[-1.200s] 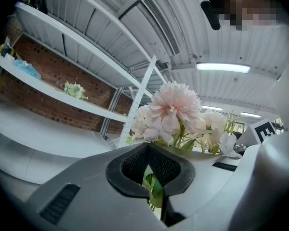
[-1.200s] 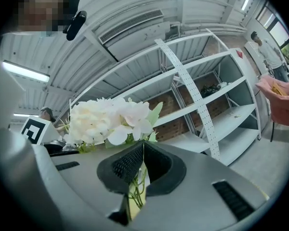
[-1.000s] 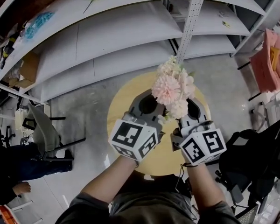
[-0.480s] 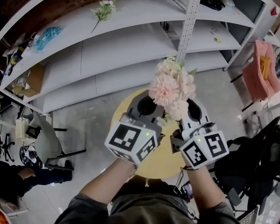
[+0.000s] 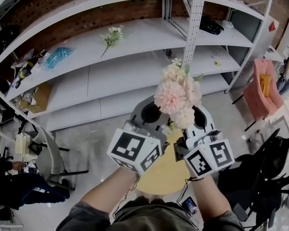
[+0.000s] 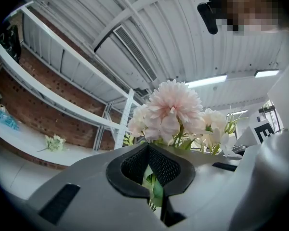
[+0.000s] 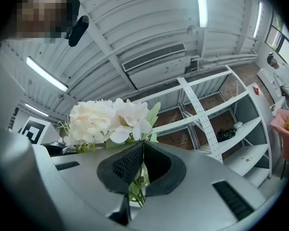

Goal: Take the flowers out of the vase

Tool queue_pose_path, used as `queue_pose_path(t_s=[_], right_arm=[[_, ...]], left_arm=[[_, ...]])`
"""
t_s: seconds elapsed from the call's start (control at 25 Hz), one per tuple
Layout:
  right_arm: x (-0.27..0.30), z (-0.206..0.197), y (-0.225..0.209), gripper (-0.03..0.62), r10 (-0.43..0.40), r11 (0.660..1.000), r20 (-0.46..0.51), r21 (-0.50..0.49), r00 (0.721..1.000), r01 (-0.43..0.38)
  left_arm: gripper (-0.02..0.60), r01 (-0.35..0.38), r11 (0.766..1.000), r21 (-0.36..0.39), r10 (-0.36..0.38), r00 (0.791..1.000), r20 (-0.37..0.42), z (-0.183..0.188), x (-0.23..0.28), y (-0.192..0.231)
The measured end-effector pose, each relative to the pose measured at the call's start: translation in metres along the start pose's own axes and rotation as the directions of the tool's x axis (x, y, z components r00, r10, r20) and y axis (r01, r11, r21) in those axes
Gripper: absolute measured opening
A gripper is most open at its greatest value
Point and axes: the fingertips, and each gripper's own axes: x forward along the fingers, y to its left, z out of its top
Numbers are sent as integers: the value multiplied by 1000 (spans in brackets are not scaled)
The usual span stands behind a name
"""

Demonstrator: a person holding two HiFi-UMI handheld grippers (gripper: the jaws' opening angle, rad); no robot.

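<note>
Well, the flowers (image 5: 177,96) — a bunch of pale pink and cream blooms — stood upright in the air at the middle of the head view, gripped low on the stems from both sides. The left hand-held gripper (image 6: 154,174) was clenched on green stems and a leaf, with the big pink bloom rising at twelve o'clock above its jaws. The right hand-held gripper (image 7: 137,170) was likewise clamped on a few thin stems, white blossoms at eleven o'clock from its jaws. The two sat close side by side. Below the bunch, at six o'clock, lay the round yellow worktop (image 5: 164,177) — partly hidden by the grippers. Beyond, at eleven o'clock, a loose flower sprig (image 5: 111,35) lay on a white shelf (image 5: 149,35), with a blue item (image 5: 58,56) further along at ten o'clock.
</note>
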Motion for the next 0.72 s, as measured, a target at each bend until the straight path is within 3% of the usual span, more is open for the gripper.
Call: queue_pose_path(t_s=[0.28,0.72], right_arm=[[7,26,10,15,17,1000,37,-24,999,-17],[18,19,7,15,20,1000,16,-10,1000,-20]], left_arm=[[9,1,1000,27,-1,1000,29,29,0,-3],[9,-6,1000,11,6,1000,11,24,5,9]])
